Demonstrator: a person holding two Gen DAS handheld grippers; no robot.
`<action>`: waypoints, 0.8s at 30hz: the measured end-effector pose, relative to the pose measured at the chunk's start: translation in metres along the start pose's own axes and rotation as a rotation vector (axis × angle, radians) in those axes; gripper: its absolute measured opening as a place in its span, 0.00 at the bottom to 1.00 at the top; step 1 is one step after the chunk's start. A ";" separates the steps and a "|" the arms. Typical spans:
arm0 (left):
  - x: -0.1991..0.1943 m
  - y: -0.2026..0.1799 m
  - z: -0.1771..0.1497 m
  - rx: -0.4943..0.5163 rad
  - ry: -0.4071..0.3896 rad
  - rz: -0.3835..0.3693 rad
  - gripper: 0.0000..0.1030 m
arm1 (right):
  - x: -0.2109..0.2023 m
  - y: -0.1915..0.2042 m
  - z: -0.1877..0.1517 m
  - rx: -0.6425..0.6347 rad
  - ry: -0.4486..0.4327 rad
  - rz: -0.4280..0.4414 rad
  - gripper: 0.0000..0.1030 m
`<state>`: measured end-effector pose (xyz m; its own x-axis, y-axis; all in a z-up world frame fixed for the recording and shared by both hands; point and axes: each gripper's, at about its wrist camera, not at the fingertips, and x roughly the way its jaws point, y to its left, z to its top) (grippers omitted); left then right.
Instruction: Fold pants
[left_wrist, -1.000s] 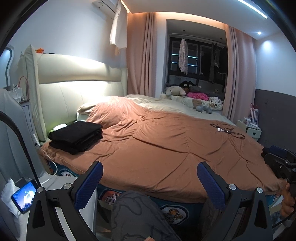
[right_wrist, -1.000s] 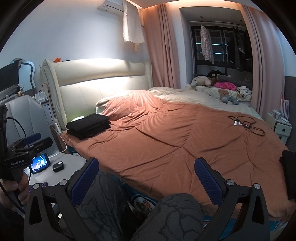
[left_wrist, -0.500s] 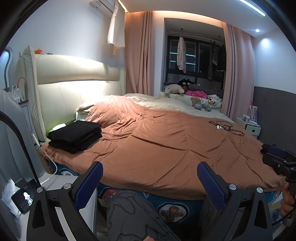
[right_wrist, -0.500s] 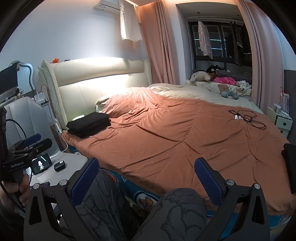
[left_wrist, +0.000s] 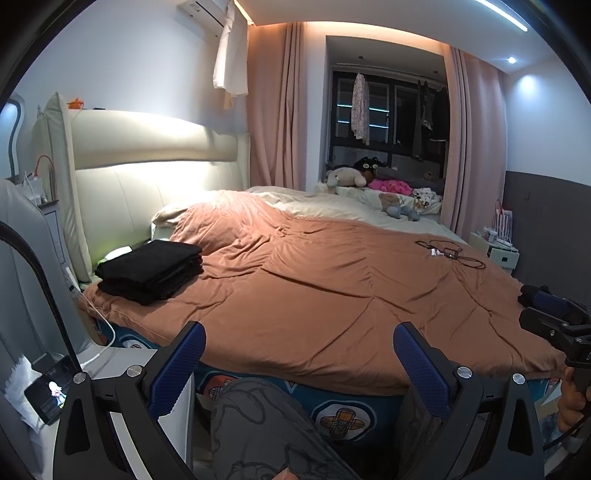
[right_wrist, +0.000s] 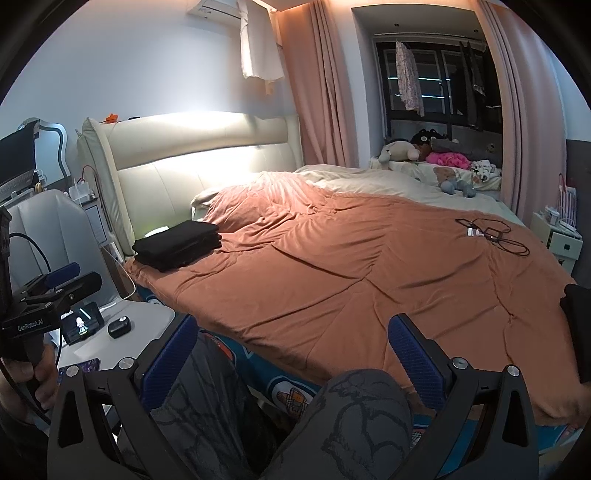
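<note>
Lit cream headboard (left_wrist: 155, 177), pink curtains (left_wrist: 273, 110) (dark window (left_wrist: 384, 110) between), grey walls.

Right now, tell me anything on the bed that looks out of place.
A tangled black cable with a small white plug lies loose on the orange duvet at the far right. The folded black pants sit tidy near the headboard.

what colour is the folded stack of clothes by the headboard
Black; clearest in the left wrist view.
</note>
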<state>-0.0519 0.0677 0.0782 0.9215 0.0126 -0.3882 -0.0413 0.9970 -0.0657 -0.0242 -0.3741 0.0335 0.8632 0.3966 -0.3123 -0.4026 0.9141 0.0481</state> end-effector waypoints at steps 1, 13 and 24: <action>-0.001 0.000 0.000 -0.003 0.000 -0.001 0.99 | -0.001 0.000 0.000 -0.001 -0.001 0.000 1.00; -0.010 0.000 0.000 -0.011 -0.006 0.001 1.00 | -0.004 -0.002 -0.001 0.009 -0.010 -0.011 1.00; -0.011 -0.001 -0.001 -0.008 -0.003 -0.003 0.99 | -0.007 -0.001 0.000 0.000 -0.012 -0.007 1.00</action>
<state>-0.0623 0.0667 0.0821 0.9226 0.0098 -0.3857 -0.0415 0.9964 -0.0741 -0.0296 -0.3779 0.0358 0.8696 0.3911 -0.3014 -0.3964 0.9169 0.0462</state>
